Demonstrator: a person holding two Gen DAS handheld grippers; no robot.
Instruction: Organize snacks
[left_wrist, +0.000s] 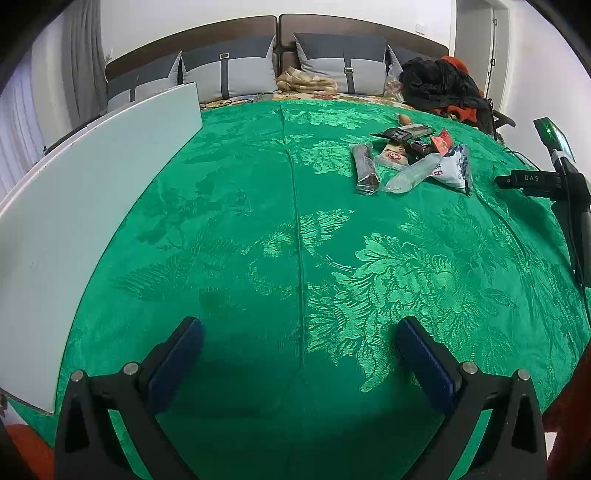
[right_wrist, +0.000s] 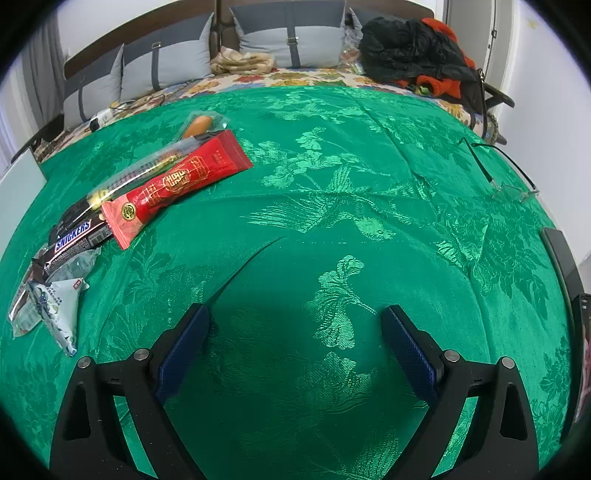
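Snacks (right_wrist: 110, 206) heaped left of right tongs (right_wrist: 295, 332), well apart

Both wrist views angled down, sharing the snack pile (left_wrist: 410, 158).

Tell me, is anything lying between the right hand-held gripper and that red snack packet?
Nothing visible does. The right hand-held gripper is open over bare green bedspread, and only that cloth lies between it and the red packet up to its left. The Snickers bar sits beside the packet, not in the path.
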